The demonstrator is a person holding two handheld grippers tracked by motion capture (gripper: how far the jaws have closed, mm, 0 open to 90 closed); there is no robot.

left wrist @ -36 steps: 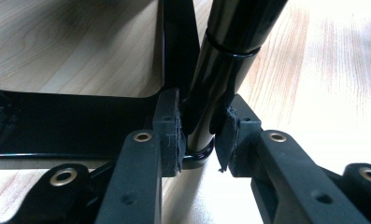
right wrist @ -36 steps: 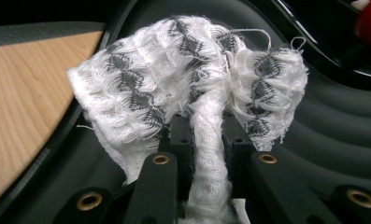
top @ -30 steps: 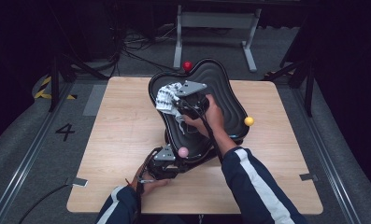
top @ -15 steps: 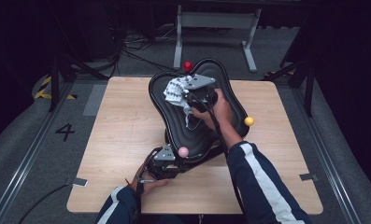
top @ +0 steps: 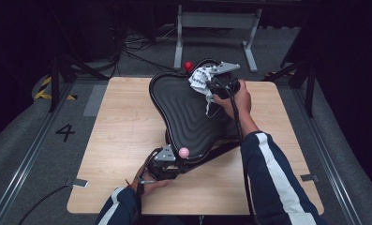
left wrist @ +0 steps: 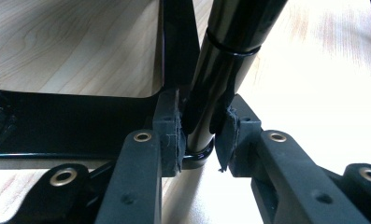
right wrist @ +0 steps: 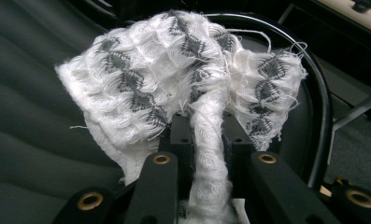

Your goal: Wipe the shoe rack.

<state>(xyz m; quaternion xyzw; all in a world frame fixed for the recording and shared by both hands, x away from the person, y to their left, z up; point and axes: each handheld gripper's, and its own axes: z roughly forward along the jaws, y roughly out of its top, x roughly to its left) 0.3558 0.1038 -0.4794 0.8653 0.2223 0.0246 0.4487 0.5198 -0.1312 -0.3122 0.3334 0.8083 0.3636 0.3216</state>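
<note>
One white cloth (right wrist: 183,88) with grey diamond patterning is bunched in the right gripper (right wrist: 206,135), whose jaws are closed tight on a twisted fold of it. In the high view the cloth (top: 200,79) sits at the far end of a black ribbed seat (top: 188,117), a curved shell lying across the middle of a wooden table (top: 118,136), close to the seat's far rim and near a red ball (top: 188,66) beyond it. The right gripper (top: 211,86) presses the cloth down against the ridged surface.

At the near end, the left gripper (left wrist: 199,135) is clamped on a glossy black tube (left wrist: 220,60) of the seat's frame, its pads squeezed against either side, and it steadies the whole piece. In the high view this left gripper (top: 167,157) lies just beside a pink ball (top: 184,152) at the seat's near edge.

Judging by the layout, the work is wiping the seat. The cloth is at the far rim now, so one end is being covered; the wide ribbed middle and the near part toward the pink ball likely remain. No dirt or streaks are visible on the dark surface, so how much is truly clean I cannot tell.
</note>
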